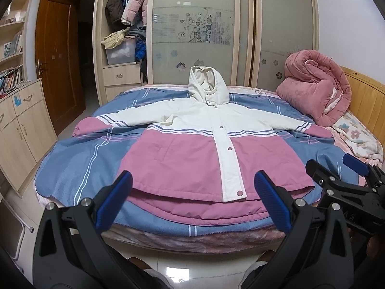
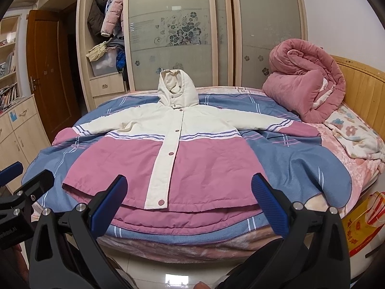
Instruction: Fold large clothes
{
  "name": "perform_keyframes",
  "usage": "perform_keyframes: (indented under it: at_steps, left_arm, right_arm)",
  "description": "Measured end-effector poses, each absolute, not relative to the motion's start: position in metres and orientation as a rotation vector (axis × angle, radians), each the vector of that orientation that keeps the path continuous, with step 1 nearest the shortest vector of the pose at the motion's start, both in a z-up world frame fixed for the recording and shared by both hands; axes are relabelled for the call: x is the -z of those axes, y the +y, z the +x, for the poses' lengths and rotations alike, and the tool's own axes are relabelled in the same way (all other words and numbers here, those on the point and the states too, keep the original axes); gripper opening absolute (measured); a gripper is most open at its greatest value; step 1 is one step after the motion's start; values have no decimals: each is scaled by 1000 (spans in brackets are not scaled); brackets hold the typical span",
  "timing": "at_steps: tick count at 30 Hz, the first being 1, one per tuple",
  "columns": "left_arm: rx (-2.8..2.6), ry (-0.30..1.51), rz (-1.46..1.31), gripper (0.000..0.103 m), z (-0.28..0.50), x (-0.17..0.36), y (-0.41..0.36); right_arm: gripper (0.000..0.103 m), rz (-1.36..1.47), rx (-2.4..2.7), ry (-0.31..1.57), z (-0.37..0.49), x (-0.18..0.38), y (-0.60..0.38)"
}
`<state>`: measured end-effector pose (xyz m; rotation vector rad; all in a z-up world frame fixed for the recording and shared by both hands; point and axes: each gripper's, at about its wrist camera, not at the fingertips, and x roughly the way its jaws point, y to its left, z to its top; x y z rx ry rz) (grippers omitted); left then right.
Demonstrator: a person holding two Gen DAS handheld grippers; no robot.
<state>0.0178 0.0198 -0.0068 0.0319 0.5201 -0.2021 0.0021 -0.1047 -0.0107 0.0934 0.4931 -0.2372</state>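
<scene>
At the far left stands a pale wooden cabinet with drawers and doors, with bookshelves above it, and next to it a brown wooden door hangs open. Further along, an open wardrobe bay holds hanging puffer coats and a clear plastic storage box, beside two frosted sliding doors with a flower pattern.

The left gripper, black with blue ribbed pads, hangs over the near edge of the bed with its fingers spread wide and nothing between them; they sit just short of the hem. In the middle, the pink and cream hooded padded jacket lies face up and buttoned on a blue blanket with white and pink stripes. Its hood points toward the wardrobe, both sleeves are stretched out to the sides, and the hem lies at the near edge of the bed.

The right gripper matches the left: fingers parted wide, holding nothing, hovering above the hem without touching it as far as the distorted view allows. To the right, a rolled pink plush quilt rests against the wooden headboard, with a floral cream blanket bunched below it. A yellow carton stands on the floor at the far right.
</scene>
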Motion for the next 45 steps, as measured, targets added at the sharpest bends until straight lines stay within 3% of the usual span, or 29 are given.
perform_keyframes:
  at_steps: [18,24,31,37,45]
  left_arm:
    - [286,630,-79,101,40,22,36]
    - [355,715,-375,101,71,42,91]
    - [133,631,-392,101,98,47,168]
    - [205,775,-543,101,130,68,225]
    - [365,605,-872,101,166,82,298]
  right_arm:
    - [102,103,211,467,4,13,-112]
    - [102,99,121,416,12,28,-139]
    - [102,133,76,379,37,64,-179]
    - [102,189,75,372,52,110,-192]
    - [102,118,26,421,70,120,-170]
